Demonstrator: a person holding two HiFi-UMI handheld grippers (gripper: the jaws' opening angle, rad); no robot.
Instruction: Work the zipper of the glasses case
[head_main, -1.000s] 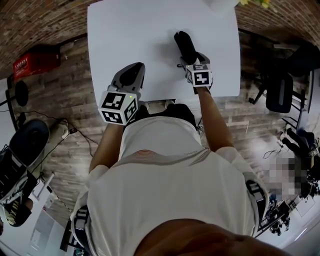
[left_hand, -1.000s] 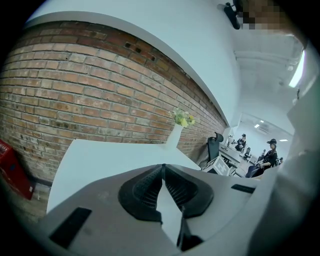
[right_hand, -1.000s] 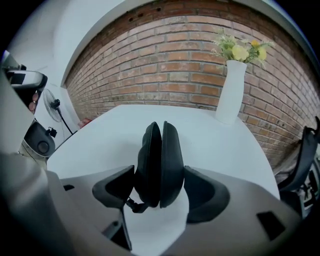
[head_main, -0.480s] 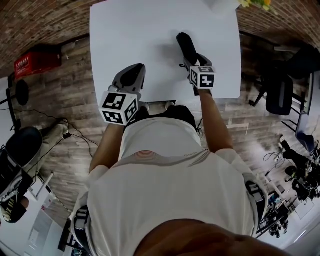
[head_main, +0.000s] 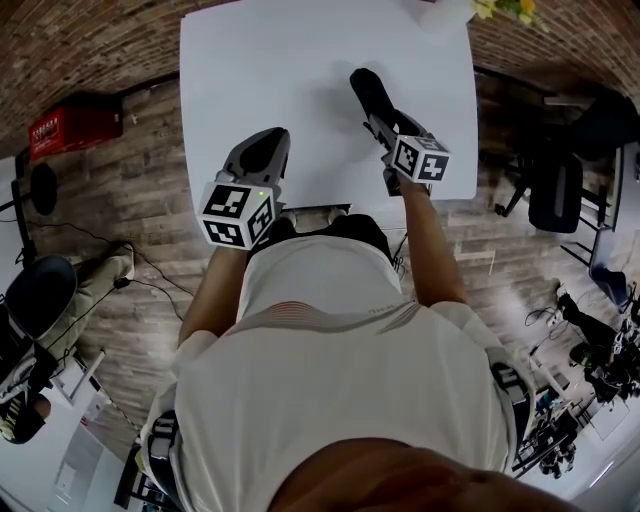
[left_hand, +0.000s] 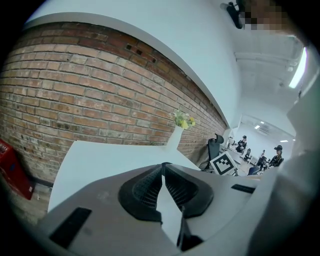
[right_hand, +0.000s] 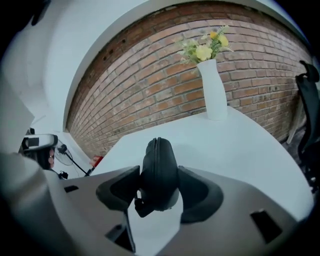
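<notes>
The right gripper (head_main: 383, 115) grips the black glasses case (head_main: 366, 88) edge-up between its pads at the right side of the white table (head_main: 280, 60); its jaws have just been closing on it. The left gripper (head_main: 268, 140) sits at the table's near edge, jaws pressed together and empty.

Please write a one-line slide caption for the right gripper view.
Right claw, jaws just having closed, grips a black oval zippered glasses case over the white table, white flower vase behind.
</notes>
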